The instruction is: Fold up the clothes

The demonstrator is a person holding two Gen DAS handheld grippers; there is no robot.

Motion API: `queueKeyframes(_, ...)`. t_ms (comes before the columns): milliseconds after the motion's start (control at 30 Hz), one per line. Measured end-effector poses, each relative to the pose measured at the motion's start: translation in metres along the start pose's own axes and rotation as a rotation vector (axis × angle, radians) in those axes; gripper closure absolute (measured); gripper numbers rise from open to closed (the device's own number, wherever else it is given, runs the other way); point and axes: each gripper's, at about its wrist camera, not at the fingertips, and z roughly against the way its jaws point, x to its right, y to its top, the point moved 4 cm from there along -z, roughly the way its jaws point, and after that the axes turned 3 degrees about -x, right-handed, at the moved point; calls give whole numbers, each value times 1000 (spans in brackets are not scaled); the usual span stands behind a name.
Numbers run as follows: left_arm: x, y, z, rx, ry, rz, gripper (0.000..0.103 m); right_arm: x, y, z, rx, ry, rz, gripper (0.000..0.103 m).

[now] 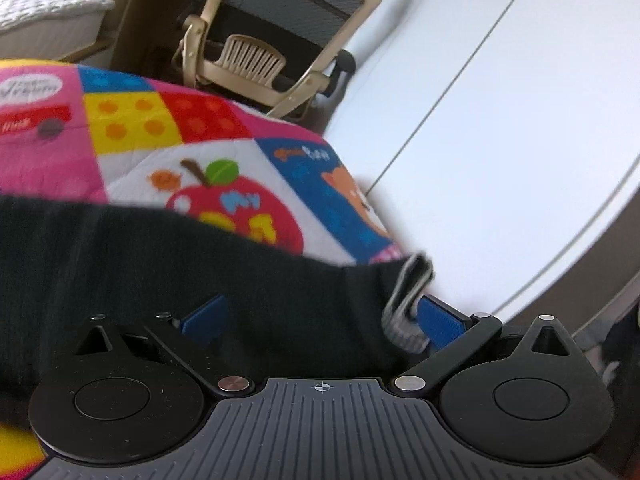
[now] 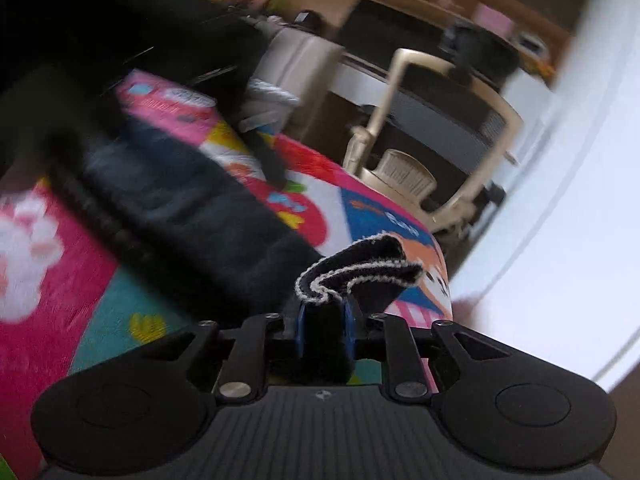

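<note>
Bare quilt point(image 1: 248, 168) lies open at 12 o'clock; a beige chair point(image 1: 256, 56) blocks beyond; white wall point(image 1: 500, 140) closes 2 o'clock.

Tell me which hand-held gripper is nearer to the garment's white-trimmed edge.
Right. The right hand-held gripper is shut on the black garment just below its white-trimmed edge; the left hand-held gripper stands open around the cloth.

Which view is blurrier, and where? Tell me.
Right wrist view: heavy motion smear over the black garment and patchwork quilt; only the right gripper stays crisp. Left wrist view: sharper, mild blur on the quilt; fisheye bends the white wall lines.
</note>
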Motion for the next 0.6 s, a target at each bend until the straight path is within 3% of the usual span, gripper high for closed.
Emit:
queueKeyframes(300,41,41,-35,-43,0,-144,0,-5,3,-3,-5,-2,19,82)
queueKeyframes(467,30,17,-63,-103,66,-111,0,-3,2,-1,0,-1,-2,80)
queueKeyframes(600,28,8,-59,-65,75,-169,0,-6,2,0,-1,-3,16,79)
